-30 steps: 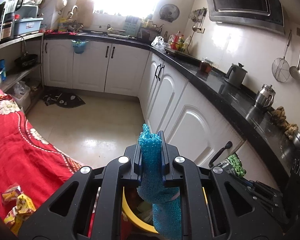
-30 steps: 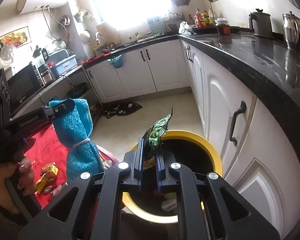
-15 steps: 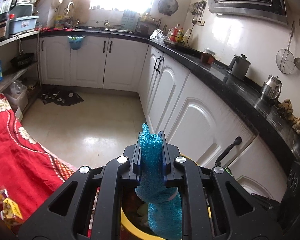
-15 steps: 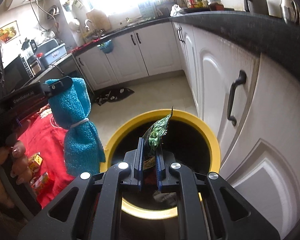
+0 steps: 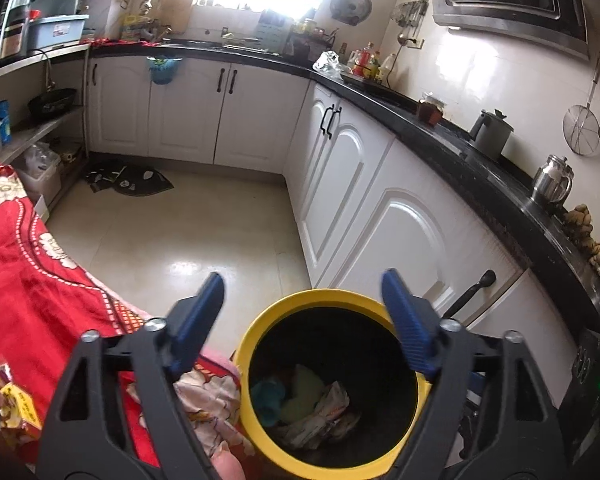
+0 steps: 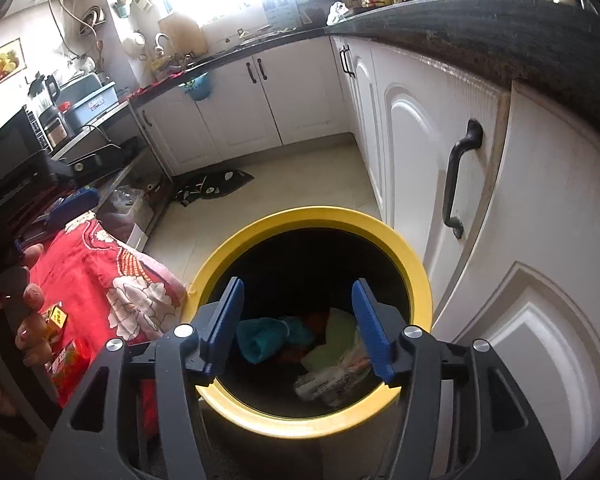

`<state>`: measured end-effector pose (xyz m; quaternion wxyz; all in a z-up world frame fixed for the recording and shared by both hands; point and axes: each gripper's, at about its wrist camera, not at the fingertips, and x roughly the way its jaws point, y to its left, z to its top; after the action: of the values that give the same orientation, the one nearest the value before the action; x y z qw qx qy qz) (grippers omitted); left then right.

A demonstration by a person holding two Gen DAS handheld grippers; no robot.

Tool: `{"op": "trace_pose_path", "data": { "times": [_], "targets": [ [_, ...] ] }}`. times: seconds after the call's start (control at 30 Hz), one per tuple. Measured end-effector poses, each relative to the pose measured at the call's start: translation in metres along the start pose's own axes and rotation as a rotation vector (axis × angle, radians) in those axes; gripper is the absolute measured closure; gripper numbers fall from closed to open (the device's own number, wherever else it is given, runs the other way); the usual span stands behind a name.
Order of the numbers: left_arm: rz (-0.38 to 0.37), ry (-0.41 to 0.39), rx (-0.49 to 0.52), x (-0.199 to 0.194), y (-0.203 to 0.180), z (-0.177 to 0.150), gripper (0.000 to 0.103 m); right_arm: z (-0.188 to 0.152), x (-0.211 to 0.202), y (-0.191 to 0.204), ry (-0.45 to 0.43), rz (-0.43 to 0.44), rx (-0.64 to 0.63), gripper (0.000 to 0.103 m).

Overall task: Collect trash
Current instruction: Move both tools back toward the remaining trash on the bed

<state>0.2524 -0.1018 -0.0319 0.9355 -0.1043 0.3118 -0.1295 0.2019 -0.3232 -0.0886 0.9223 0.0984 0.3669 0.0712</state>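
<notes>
A yellow-rimmed bin (image 5: pixel 328 294) (image 6: pixel 312 212) stands on the floor by the white cabinets, directly below both grippers. Inside it lie a teal knitted cloth (image 5: pixel 268 396) (image 6: pixel 260 336), a pale green piece (image 6: pixel 332 328) and a crumpled shiny wrapper (image 5: pixel 328 404) (image 6: pixel 332 376). My left gripper (image 5: pixel 302 280) is over the bin's mouth, its jaws opening wide with nothing between them. My right gripper (image 6: pixel 298 286) is also over the bin, jaws opening and empty. One of the left gripper's blue fingers (image 6: pixel 76 202) shows at the left of the right wrist view.
A red flowered cloth (image 5: pixel 20 288) (image 6: pixel 92 276) covers a surface left of the bin, with snack packets (image 5: pixel 20 404) (image 6: pixel 70 360) on it. A hand (image 6: pixel 24 308) holds the left gripper. White cabinet doors (image 6: pixel 520 260) and the black counter (image 5: pixel 480 176) close in on the right.
Both grippers opened. The teal cloth left the left jaws and now lies in the bin; the green wrapper is gone from the right jaws. Both hands sank closer to the bin.
</notes>
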Motion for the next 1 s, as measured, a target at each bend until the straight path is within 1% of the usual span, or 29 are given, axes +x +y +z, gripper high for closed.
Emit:
{"op": "trace_pose_path", "data": {
  "times": [0.03, 0.07, 0.1, 0.13, 0.33, 0.7, 1.0],
  "targets": [
    [0.003, -0.005, -0.001, -0.003, 0.001, 0.000, 0.018, 0.001, -0.001, 0.001, -0.006, -0.002, -0.004, 0.045],
    [0.009, -0.011, -0.001, -0.007, 0.002, 0.001, 0.012, 0.002, -0.004, 0.003, -0.018, -0.004, -0.007, 0.041],
    [0.014, -0.018, -0.002, -0.010, 0.003, 0.001, 0.011, 0.004, -0.007, 0.004, -0.030, -0.005, -0.010, 0.039],
    [0.021, -0.025, -0.002, -0.015, 0.005, 0.002, 0.011, 0.005, -0.011, 0.007, -0.043, -0.006, -0.012, 0.035],
    [0.048, -0.060, -0.002, -0.041, 0.013, 0.005, 0.011, 0.010, -0.028, 0.018, -0.089, 0.010, -0.029, 0.030],
    [0.109, -0.121, -0.021, -0.089, 0.041, 0.003, 0.011, 0.016, -0.045, 0.050, -0.117, 0.085, -0.074, 0.026],
    [0.159, -0.165, -0.065, -0.121, 0.069, -0.001, 0.011, 0.015, -0.056, 0.082, -0.127, 0.143, -0.124, 0.025]
  ]
}}
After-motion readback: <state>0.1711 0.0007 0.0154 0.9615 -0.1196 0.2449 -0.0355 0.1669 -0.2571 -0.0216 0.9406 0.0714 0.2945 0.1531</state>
